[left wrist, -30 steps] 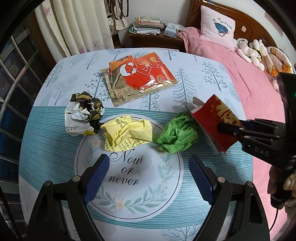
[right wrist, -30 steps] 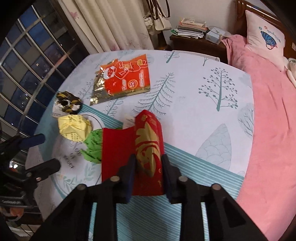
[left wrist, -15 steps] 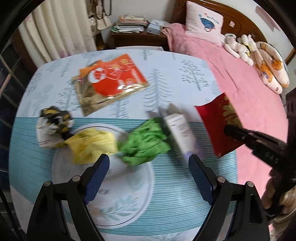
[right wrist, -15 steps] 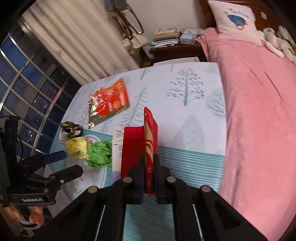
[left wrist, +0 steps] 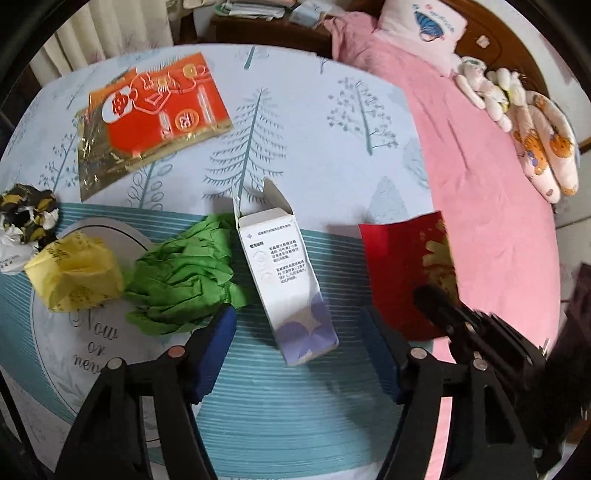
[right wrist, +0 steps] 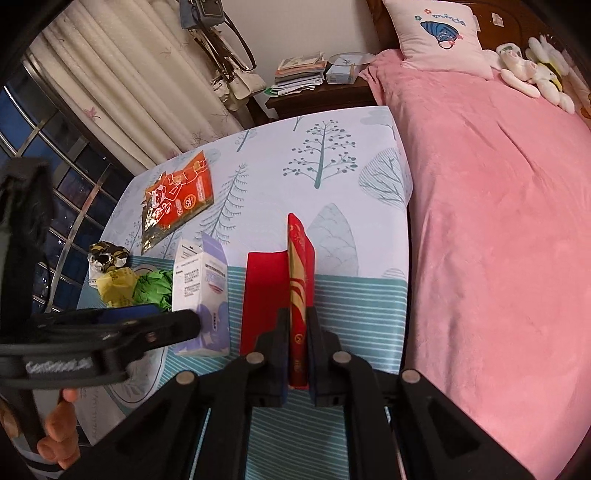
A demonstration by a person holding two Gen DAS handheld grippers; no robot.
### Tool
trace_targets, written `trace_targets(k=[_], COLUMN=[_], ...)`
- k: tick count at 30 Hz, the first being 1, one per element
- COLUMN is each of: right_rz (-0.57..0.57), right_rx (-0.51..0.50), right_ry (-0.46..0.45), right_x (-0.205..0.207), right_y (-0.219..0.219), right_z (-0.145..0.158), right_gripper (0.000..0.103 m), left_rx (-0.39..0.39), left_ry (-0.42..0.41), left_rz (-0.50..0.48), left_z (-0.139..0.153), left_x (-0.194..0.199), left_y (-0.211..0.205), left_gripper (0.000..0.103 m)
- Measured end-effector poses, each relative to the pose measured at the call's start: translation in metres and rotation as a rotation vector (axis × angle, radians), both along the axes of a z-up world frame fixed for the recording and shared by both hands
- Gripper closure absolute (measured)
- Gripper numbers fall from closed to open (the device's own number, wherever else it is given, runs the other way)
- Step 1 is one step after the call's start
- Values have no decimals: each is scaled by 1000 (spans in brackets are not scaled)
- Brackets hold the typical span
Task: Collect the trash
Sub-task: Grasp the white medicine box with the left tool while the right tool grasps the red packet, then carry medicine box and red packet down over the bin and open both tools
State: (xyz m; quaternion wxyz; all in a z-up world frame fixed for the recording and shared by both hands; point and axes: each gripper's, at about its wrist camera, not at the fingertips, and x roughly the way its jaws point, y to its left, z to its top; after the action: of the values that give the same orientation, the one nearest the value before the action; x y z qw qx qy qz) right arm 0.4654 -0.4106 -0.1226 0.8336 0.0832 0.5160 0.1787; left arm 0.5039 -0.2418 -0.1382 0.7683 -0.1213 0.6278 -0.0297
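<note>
Bare tablecloth (left wrist: pixel 280 417) lies under the left gripper (left wrist: pixel 297 332), whose closing jaws straddle the white carton (left wrist: pixel 286 280) without touching. The right gripper (right wrist: pixel 297 354) pinches the red envelope (right wrist: pixel 298 273) near the table's bedside edge.

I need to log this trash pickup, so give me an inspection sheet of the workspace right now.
Surface: table under a tree-print cloth with a teal striped band.
Job's things: white carton with open flap, lying flat; green crumpled paper; yellow crumpled paper; black-and-yellow crumpled wrapper; orange foil snack bag; red envelope.
Clutter: nothing seen.
Grippers: left gripper closing around the carton's lower end, pads not touching; right gripper shut on the red envelope.
Cables: nothing seen.
Surroundings: bed with pink blanket, pillow, plush toys, curtain, nightstand with books.
</note>
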Motion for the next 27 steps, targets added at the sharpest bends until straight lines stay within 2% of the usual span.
trace_targets(k=[4,8,9,10,11,20,23,27], right_rz=[-4,-1,1,3,5,3,-7,-26], right_rx=[8,6,5,5,5,8,13,15], right_ry=[-2,-3,-4,-5,-5,-22,-34,-59], right_x=[-2,-9,-11,-14,-16,-55,-73,-112], right_y=[-1,0,1,2,3,13,20,36], right_z=[-2,-2,-2,-2,-1,14,24,42], right_gripper=[96,96,96,96,96,96,96,96], left_rx=[50,78,94,99,100,44,43,44], left_ry=[29,32,16,11,5,-74,-115,-168], left_rz=[0,-7,-19,-30,-40,-101,-127,-174], left_z=[-17,-27,-26,-26,-25,5,25,52], left_x=[10,15,15,16,15,-32,-56,-107], left_y=[-8,-14,-17,-19,-21,0,13,33], left_gripper=[36,50,61,63,69,70,70,70])
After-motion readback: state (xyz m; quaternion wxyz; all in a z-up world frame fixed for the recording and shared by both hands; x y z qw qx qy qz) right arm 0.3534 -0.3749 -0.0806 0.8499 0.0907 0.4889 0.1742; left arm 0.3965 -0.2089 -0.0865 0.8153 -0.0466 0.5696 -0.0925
